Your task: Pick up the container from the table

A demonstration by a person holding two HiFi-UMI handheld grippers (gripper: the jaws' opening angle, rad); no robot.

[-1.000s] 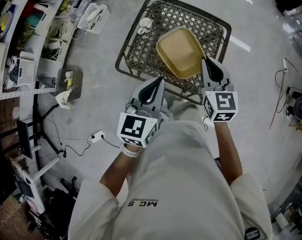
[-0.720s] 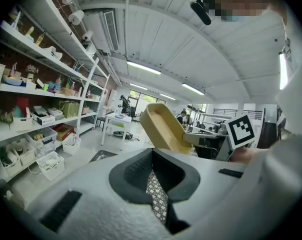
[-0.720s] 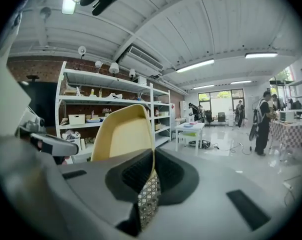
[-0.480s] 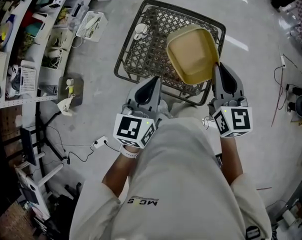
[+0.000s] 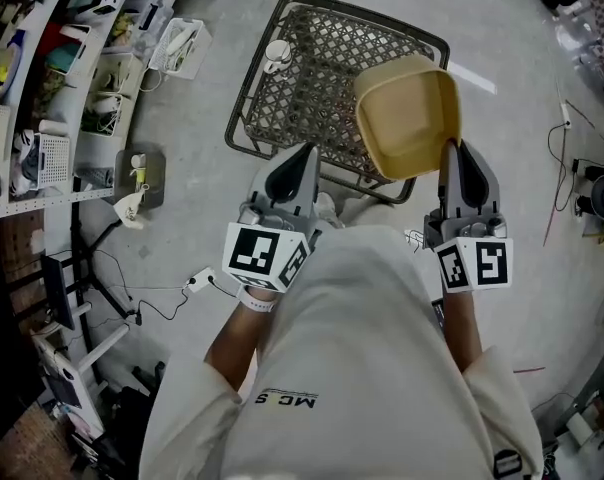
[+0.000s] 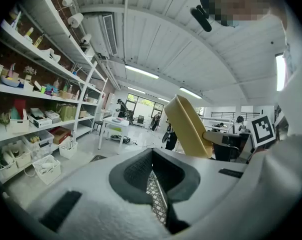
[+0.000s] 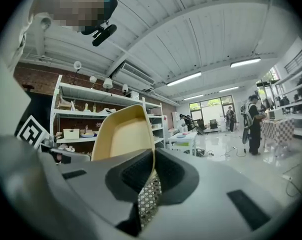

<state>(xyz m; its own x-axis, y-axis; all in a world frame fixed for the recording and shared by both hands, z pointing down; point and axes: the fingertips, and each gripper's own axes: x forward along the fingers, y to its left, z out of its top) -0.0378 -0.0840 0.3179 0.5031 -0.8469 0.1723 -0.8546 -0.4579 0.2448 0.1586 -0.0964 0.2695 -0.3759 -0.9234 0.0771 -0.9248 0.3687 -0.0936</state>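
One yellow container [image 5: 407, 118] hangs tilted in the air over the right edge of the wire-mesh desk [image 5: 322, 68], clear of its top. Of the two grippers, the right gripper [image 5: 454, 153] pinches the container's near rim between its jaws. The left gripper [image 5: 300, 158] has its jaws pressed together with nothing between them and points at the desk's near edge. One small white cup [image 5: 275, 53] sits on the mesh at the far left corner.
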